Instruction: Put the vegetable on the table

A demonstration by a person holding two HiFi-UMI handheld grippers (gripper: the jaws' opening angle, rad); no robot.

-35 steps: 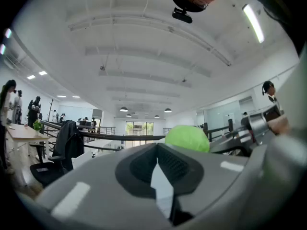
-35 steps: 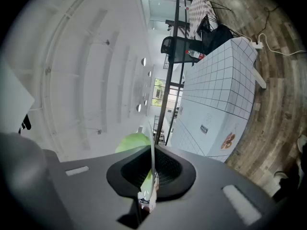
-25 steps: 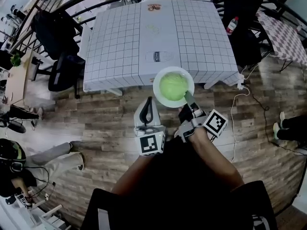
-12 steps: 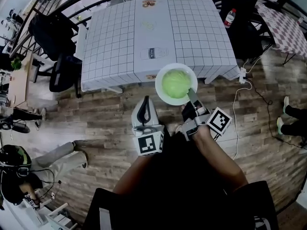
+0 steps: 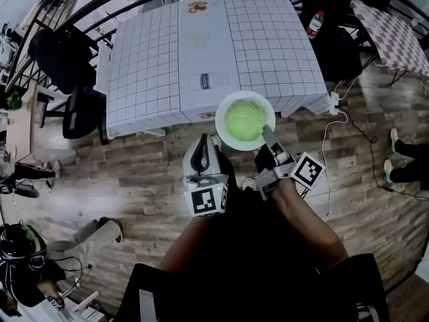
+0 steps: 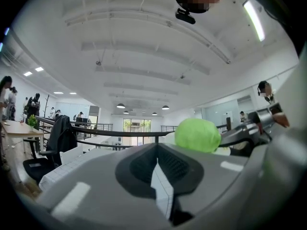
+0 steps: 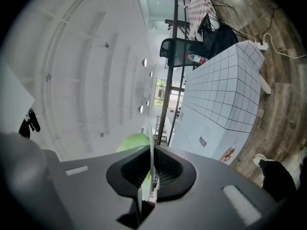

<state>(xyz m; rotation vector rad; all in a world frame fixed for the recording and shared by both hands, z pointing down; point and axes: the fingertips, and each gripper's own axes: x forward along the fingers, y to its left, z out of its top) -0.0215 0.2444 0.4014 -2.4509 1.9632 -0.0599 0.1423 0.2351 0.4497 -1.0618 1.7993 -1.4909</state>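
- Head view: the round green vegetable (image 5: 242, 119), a cabbage or lettuce by its look, sits in a white plate (image 5: 220, 110); the plate hangs over the wooden floor (image 5: 134, 173), just short of the near edge of the checked surface (image 5: 154, 59), so the vegetable is not yet set down
- The right claw (image 5: 267, 137) is clamped on the plate's near rim; the right gripper view shows that thin white rim edge-on between the jaws, with the green bulk behind it; a grip at the edge keeps the jaws off the food and should let the plate go down flat on the cloth
- The left claw (image 5: 202, 143) has its jaws together on nothing; it sits beside the plate, near but apart from it; in the left gripper view the vegetable shows up and to the right of the jaws, not between them; I judge it is kept close as a spare support
- The hold is one-sided, so the load lies away from the grip; the far side of the plate could droop and the round head could roll off; it needs to be carried level
- The near strip of cloth shows only flat printed pictures; a bottle (image 5: 312, 24) stands by the far right corner, well apart from where the plate would land
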